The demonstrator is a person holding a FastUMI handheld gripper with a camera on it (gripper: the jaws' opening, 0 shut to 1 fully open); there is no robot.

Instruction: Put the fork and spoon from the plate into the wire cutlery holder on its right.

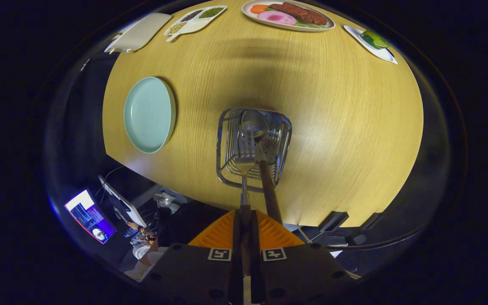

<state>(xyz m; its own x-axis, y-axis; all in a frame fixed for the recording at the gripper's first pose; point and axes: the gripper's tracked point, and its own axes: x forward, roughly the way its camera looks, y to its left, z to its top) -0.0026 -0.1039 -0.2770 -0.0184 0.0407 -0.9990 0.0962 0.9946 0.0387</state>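
I look straight down at a wooden table. The wire cutlery holder stands just beyond my fingers. A spoon stands in it bowl down, its dark handle leaning up toward me. My gripper is shut on the handle of a metal fork, which hangs tines down over the holder's near side, beside the spoon's handle. Left of the holder lies the pale green plate, with nothing on it.
At the table's far side are a white divided tray of beans, an oval plate of food, a small white dish with green items and a white board. Below the table's near edge sit a lit screen and cables.
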